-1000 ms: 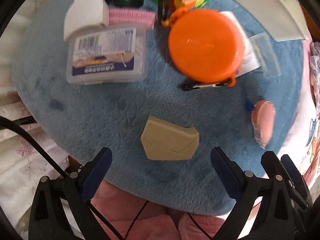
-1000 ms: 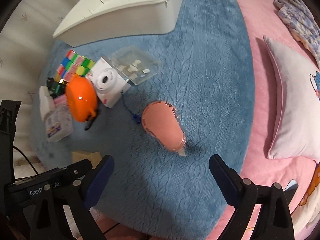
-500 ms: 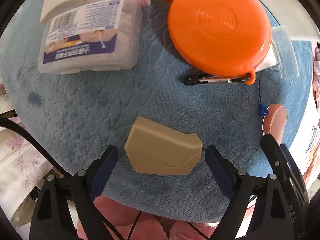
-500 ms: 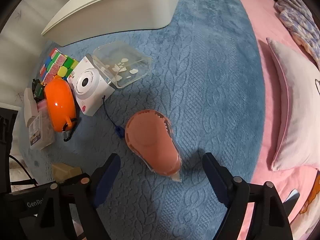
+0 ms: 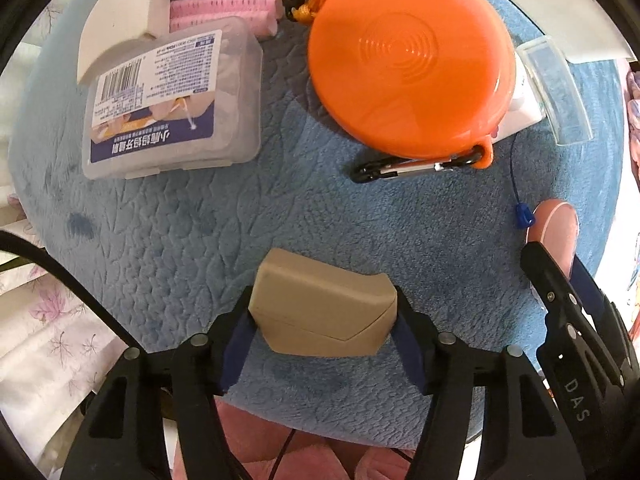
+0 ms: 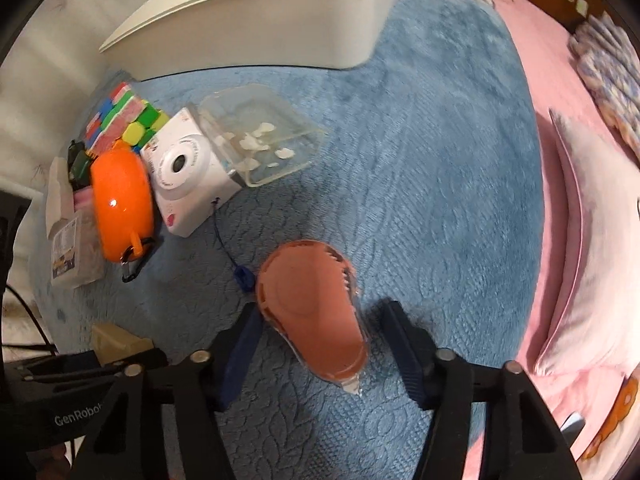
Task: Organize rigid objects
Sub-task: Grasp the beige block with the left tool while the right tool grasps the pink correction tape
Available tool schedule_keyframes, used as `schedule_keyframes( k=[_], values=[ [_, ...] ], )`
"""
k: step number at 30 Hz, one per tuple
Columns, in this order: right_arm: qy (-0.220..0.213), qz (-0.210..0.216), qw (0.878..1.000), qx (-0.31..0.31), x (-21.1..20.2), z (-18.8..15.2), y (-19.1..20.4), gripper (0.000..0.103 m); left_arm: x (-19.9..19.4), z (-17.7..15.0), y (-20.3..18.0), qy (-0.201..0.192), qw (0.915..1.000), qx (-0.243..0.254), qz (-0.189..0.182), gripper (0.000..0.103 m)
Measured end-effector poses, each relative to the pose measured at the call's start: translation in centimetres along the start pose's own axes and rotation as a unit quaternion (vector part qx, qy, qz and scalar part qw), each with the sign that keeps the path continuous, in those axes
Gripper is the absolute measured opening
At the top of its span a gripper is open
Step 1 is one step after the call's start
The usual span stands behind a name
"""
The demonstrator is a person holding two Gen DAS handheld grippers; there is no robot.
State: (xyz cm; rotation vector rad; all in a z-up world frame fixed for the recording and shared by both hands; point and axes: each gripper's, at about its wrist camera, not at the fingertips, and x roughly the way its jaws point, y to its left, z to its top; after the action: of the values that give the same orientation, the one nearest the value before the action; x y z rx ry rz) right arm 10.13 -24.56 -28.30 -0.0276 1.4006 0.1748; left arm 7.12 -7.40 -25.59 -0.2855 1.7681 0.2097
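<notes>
A tan wedge-shaped box [image 5: 320, 300] lies on the blue blanket [image 5: 200, 232] near its front edge. My left gripper [image 5: 322, 332] points down over it. Its jaws are closing and both pads touch the box's sides. A salmon-pink teardrop-shaped dispenser [image 6: 312, 312] lies further right on the blanket. My right gripper [image 6: 320, 344] straddles it with its jaws closing. The left pad is close to the dispenser's edge and a gap shows at the right pad. In the left wrist view the dispenser [image 5: 556, 232] peeks out behind the right gripper's body.
An orange round case [image 5: 408, 60] with a carabiner, a clear floss box [image 5: 172, 100], a white camera [image 6: 184, 172], a clear lidded box [image 6: 260, 136] and a colour cube [image 6: 120, 120] cluster at the back left. A white basket [image 6: 280, 20] stands behind. A pillow [image 6: 592, 240] lies on the right.
Both grippers have come down closer to the blanket. The left jaws narrowed from wide apart onto the tan box. The right jaws narrowed around the salmon dispenser.
</notes>
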Motion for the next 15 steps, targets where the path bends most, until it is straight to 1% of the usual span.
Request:
schedule_keyframes(
  k=[1, 4, 5, 9, 15],
  values=[
    [-0.004, -0.001, 1.000, -0.010, 0.0, 0.0, 0.4, 0.054, -0.1, 0.0, 0.0, -0.001, 1.0000, 0.000, 0.000, 0.066],
    [-0.008, -0.008, 1.000, -0.018, 0.1, -0.1, 0.8, 0.054, -0.2, 0.1, 0.0, -0.001, 1.0000, 0.001, -0.003, 0.066],
    [-0.008, -0.007, 1.000, -0.017, 0.1, -0.1, 0.8, 0.053, -0.4, 0.9, -0.1, -0.001, 1.0000, 0.000, -0.004, 0.066],
    [-0.008, -0.002, 1.000, -0.018, 0.3, 0.0, 1.0, 0.053, 1.3, 1.3, 0.5, -0.004, 1.0000, 0.004, -0.002, 0.066],
    [-0.004, 0.011, 1.000, 0.001, 0.1, -0.4, 0.1, 0.053, 2.2, 0.5, 0.5, -0.012, 0.9999, 0.012, -0.001, 0.066]
  ],
)
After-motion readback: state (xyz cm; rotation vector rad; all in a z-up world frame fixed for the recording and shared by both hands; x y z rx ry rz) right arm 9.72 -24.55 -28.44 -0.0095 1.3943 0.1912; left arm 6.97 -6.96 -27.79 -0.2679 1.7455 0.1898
